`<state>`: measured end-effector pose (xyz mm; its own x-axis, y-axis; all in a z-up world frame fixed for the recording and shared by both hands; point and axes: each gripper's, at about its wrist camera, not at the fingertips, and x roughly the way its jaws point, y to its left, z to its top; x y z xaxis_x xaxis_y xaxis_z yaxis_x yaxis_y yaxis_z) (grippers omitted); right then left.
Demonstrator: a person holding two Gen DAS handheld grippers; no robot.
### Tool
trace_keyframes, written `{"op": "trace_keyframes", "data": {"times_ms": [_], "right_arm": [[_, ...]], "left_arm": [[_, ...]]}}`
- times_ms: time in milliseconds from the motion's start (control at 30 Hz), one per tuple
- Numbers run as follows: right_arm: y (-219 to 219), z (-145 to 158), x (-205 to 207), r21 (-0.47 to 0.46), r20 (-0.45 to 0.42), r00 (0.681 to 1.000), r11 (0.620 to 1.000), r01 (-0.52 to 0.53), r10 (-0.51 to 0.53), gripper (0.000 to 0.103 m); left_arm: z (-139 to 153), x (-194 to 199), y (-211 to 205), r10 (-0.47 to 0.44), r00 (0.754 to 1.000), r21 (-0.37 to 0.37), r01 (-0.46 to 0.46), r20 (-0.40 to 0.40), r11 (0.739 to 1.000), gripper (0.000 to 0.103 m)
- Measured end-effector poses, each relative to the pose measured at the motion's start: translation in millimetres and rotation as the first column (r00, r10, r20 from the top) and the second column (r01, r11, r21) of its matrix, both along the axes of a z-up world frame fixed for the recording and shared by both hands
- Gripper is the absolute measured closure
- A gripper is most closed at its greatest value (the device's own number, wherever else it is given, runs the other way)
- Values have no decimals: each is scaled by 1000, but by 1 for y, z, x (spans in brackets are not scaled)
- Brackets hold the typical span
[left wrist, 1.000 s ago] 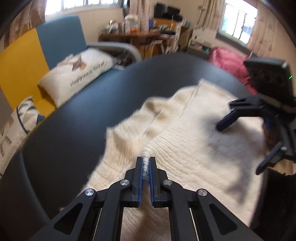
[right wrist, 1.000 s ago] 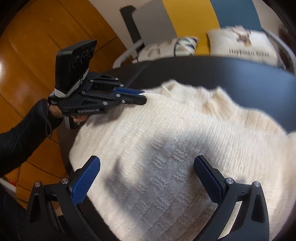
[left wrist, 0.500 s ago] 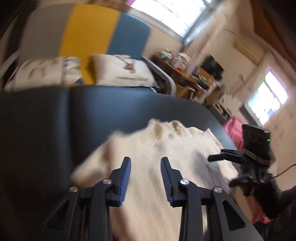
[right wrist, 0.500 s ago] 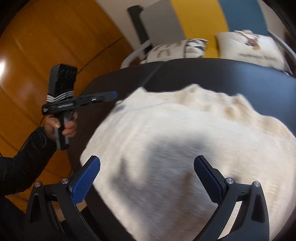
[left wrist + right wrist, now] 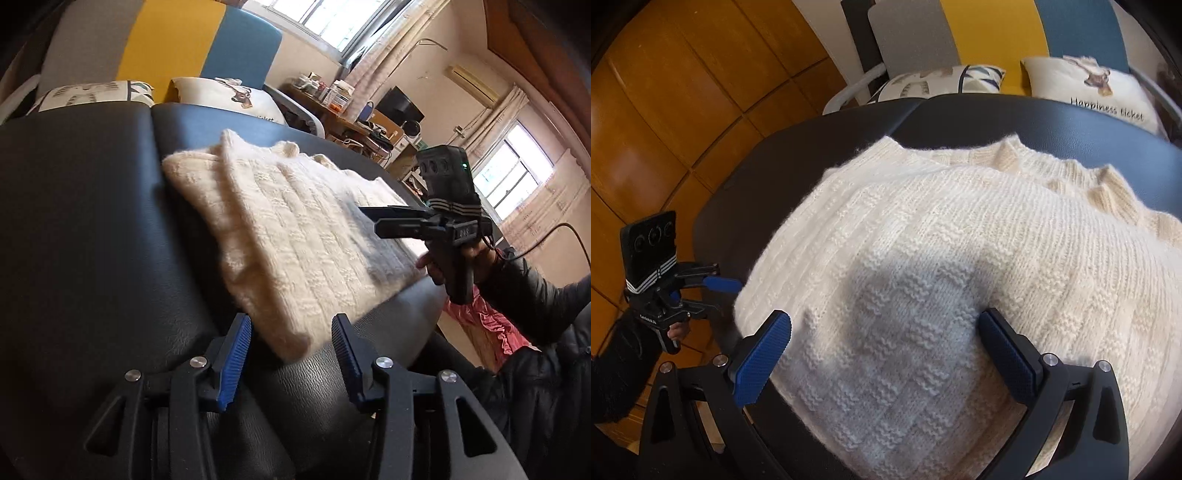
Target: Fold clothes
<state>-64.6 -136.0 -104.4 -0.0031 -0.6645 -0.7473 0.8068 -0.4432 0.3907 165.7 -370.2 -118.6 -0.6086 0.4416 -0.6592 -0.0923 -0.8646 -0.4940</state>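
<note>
A cream knitted sweater [image 5: 295, 236] [image 5: 960, 266] lies folded on the dark padded table [image 5: 81, 221] [image 5: 1071, 136]. My left gripper [image 5: 291, 332] hangs at the sweater's near corner, its jaws opening, the blue pads apart on either side of the corner and not pressing it. In the right wrist view the left gripper [image 5: 735, 295] sits off the sweater's left edge. My right gripper [image 5: 886, 325] stands wide open just above the knit, nothing pinched. The left wrist view shows the right gripper [image 5: 365, 212] over the sweater's far side, in a hand with a dark sleeve.
A sofa with a grey, yellow and blue back [image 5: 166, 44] and two printed cushions [image 5: 1100, 92] stands behind the table. A cluttered desk [image 5: 343, 110] and windows lie beyond. Pink fabric [image 5: 487, 332] hangs past the table's right edge. Wooden floor [image 5: 665, 129] lies left.
My left gripper let go of the sweater fold it pinched, opened, and swung away to the sweater's corner. The right gripper stayed open and drifted a little over the knit.
</note>
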Motion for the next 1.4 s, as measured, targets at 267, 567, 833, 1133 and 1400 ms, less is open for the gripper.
{"op": "trace_keyframes", "data": {"times_ms": [267,567,833,1133,1400], "right_arm": [[-4,20,-3,48,9,999,998,35,-36,0],[-8,-2,1,134,-123,991,989,65,-48,0],[-48,37,22,168,-159,983,984,-65,92,0],[-84,-9,23,383,-247,962,924,-18,120,0],[-68,14,40,405,-227,945,905,-129,236,0]], "left_arm": [[4,-19,1,-74,995,46,77,-72,996,57],[-8,-19,10,-174,983,144,180,-53,973,59],[2,-31,27,-216,976,57,218,-37,974,62],[-9,-23,38,-240,971,-44,239,-6,970,96],[-19,-14,23,-169,986,126,166,8,978,83]]}}
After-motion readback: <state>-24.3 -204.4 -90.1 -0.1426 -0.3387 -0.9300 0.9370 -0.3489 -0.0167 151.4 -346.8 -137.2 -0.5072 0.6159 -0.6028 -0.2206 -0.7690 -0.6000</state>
